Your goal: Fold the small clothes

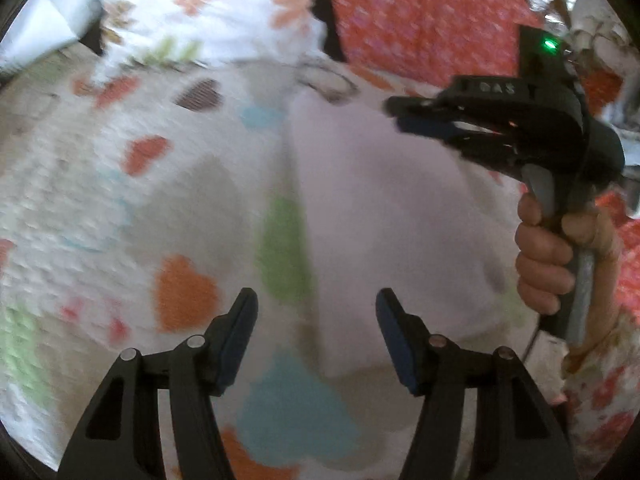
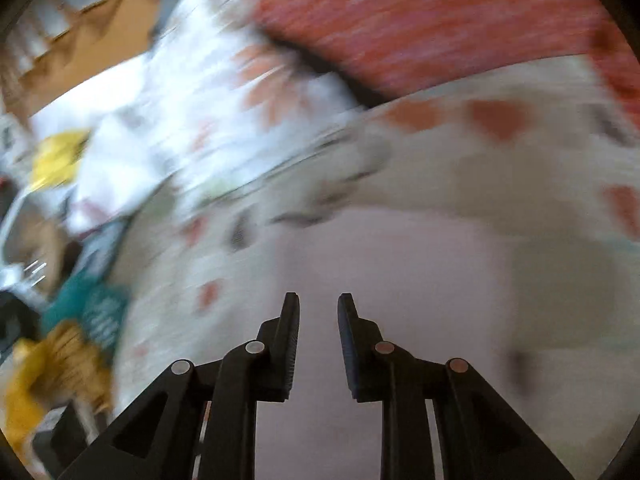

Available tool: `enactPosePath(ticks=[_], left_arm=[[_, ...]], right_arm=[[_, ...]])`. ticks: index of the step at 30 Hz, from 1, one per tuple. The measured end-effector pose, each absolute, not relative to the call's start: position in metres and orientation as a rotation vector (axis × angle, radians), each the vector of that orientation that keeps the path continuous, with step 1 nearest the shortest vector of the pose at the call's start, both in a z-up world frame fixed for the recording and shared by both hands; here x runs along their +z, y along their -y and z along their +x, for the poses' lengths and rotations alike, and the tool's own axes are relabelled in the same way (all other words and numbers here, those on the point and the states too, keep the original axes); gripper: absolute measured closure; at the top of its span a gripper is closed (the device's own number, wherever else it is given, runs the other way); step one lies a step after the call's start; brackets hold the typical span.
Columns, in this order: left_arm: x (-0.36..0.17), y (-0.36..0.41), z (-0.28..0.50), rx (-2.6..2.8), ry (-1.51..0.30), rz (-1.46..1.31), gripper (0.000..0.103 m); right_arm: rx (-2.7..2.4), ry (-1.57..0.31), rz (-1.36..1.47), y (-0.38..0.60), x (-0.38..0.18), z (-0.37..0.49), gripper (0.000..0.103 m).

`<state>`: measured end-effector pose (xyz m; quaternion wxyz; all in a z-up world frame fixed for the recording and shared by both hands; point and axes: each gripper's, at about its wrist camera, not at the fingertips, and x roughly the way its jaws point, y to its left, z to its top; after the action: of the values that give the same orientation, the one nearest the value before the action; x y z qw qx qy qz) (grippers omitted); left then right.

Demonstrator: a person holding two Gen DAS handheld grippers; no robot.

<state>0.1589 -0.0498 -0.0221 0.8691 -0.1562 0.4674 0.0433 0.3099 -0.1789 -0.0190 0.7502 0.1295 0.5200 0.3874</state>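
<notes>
A pale pink small garment (image 1: pixel 380 216) lies flat on a white bedspread with coloured hearts (image 1: pixel 120 208). My left gripper (image 1: pixel 316 312) is open and empty, above the garment's near left edge. My right gripper (image 1: pixel 394 114) shows in the left wrist view, held in a hand at the right, over the garment's far right part. In the right wrist view the right gripper (image 2: pixel 319 312) is open with a narrow gap and empty, above the pink garment (image 2: pixel 400 280). Both views are blurred.
A red patterned cushion (image 1: pixel 420 12) and a white floral pillow (image 1: pixel 208 8) lie at the back. A pile of clothes, teal (image 2: pixel 92 304), mustard (image 2: pixel 48 364) and yellow (image 2: pixel 56 160), sits at the left in the right wrist view.
</notes>
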Motion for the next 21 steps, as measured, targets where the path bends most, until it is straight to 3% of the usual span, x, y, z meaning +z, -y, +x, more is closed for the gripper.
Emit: enactPosePath(ticks=[5, 6, 8, 15, 21], left_arm=[[-0.025, 0.023, 0.163, 0.160, -0.981, -0.372, 0.042], [-0.024, 0.021, 0.164, 0.172, -0.976, -0.363, 0.042], [-0.021, 0.017, 0.166, 0.188, -0.969, -0.346, 0.042], [-0.012, -0.009, 0.163, 0.192, -0.961, -0.450, 0.042], [0.000, -0.021, 0.159, 0.228, -0.917, -0.498, 0.042]], right_arm=[[0.802, -1.334, 0.373, 0.119, -0.090, 0.356, 0.081], [0.751, -1.324, 0.384, 0.119, -0.098, 0.365, 0.093], [0.683, -1.314, 0.443, 0.122, -0.105, 0.383, 0.102], [0.905, -1.264, 0.722, 0.136, -0.069, 0.351, 0.070], [0.962, -1.383, 0.655, 0.150, -0.095, 0.280, 0.071]])
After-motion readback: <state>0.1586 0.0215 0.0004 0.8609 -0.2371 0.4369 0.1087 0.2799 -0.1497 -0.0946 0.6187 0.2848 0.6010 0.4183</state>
